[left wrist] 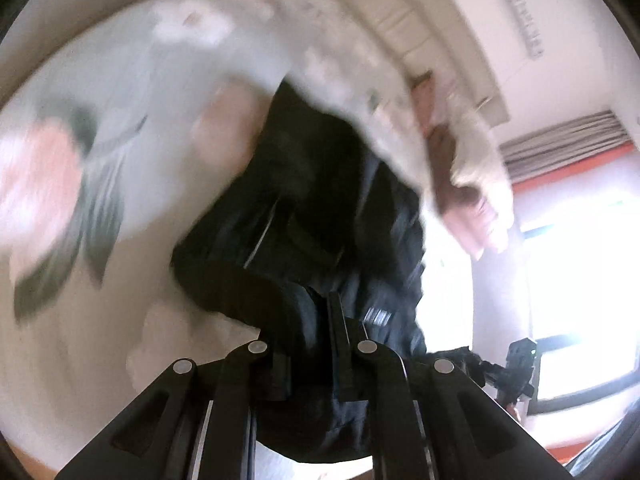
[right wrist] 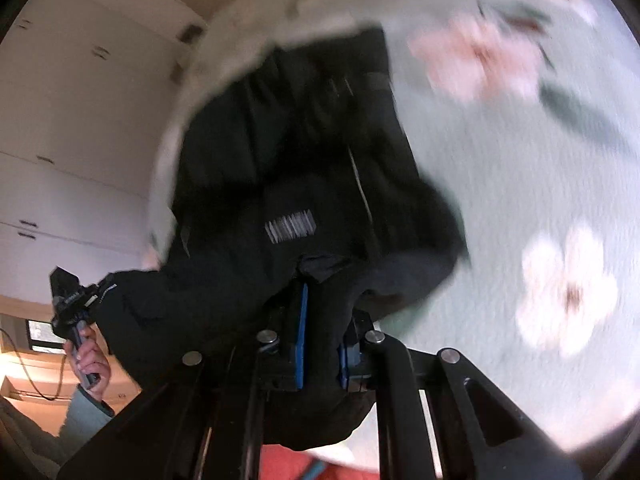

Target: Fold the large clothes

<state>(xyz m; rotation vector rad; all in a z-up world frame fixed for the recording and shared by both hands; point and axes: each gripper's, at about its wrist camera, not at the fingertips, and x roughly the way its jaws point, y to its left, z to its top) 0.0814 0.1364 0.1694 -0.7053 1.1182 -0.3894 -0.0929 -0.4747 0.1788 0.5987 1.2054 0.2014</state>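
Right wrist view shows the right gripper (right wrist: 320,332) clamped on the near edge of the black garment (right wrist: 288,168), which trails away over the flowered bedspread (right wrist: 520,200), while the left gripper (left wrist: 316,344) likewise pinches that edge just beside

Jacket (right wrist: 296,168) black, white striped patch on it. Bedspread (right wrist: 500,184) around jacket: pale green, pink and white flowers, dark green leaves. Right pads (right wrist: 302,332) blue.
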